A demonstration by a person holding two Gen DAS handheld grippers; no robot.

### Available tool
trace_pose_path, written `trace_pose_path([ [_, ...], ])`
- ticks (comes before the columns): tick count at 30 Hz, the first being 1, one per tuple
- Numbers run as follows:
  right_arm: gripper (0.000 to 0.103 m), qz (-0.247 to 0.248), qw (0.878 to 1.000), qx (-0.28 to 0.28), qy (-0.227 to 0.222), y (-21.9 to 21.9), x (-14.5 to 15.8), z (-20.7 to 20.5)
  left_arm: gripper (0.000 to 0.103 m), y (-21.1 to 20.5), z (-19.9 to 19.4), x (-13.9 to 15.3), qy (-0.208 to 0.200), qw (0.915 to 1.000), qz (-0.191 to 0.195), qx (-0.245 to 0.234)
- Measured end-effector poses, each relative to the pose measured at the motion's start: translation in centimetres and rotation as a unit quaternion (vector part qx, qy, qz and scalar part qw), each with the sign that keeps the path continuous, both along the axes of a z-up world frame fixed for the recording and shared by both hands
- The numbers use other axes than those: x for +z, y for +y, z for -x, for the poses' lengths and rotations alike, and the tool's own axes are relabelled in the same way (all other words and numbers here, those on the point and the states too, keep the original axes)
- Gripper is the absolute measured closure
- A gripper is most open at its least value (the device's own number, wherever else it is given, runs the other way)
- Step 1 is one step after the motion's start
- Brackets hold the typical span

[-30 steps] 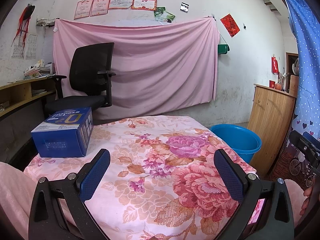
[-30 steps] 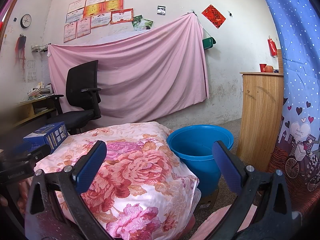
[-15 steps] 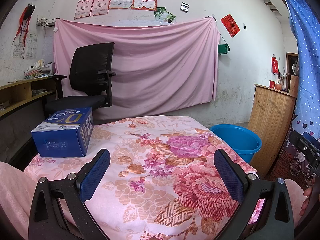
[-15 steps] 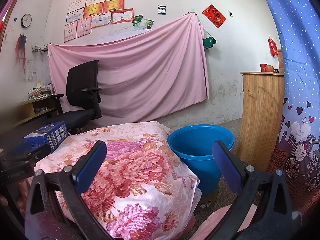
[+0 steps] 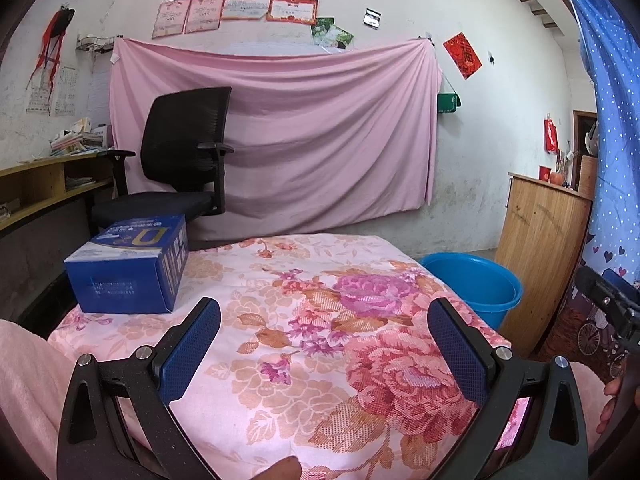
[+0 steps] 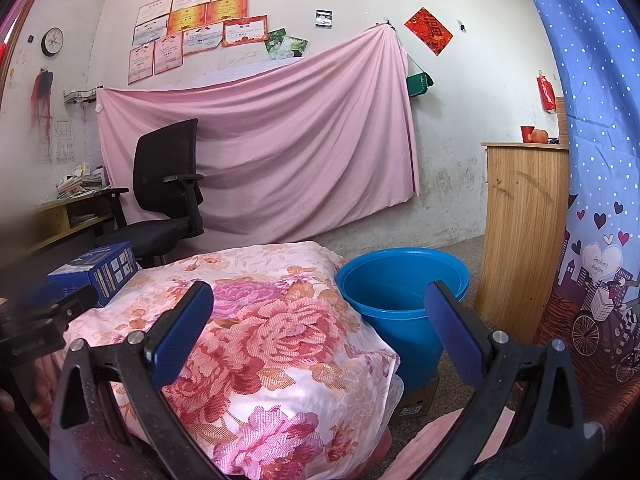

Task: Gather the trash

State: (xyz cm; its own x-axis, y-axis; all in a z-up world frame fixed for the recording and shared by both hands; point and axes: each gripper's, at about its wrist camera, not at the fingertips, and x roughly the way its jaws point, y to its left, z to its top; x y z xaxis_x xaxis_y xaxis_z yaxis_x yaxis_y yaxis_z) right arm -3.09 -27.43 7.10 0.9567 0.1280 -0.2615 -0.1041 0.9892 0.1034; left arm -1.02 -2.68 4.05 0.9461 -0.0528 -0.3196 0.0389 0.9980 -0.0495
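One blue box [image 5: 130, 270] sits at the far-left corner of the floral-covered desk [image 5: 320, 340]. One blue bucket [image 6: 404, 300] stands beside the desk on its right. Left hand-held gripper [image 5: 324, 344] and right hand-held gripper [image 6: 320, 328] both spread wide, empty.

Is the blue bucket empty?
Looks empty: the right wrist view shows only bare blue wall inside the bucket; its very bottom is hidden.
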Motion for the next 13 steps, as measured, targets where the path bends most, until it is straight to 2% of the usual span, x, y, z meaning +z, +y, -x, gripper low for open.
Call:
trace_pose_path([
  [13, 0.0, 0.002, 1.0, 0.006, 0.005, 0.41, -0.32, 0.21, 0.002, -0.43, 0.01, 0.05, 0.003, 0.9999, -0.009, 0.005],
])
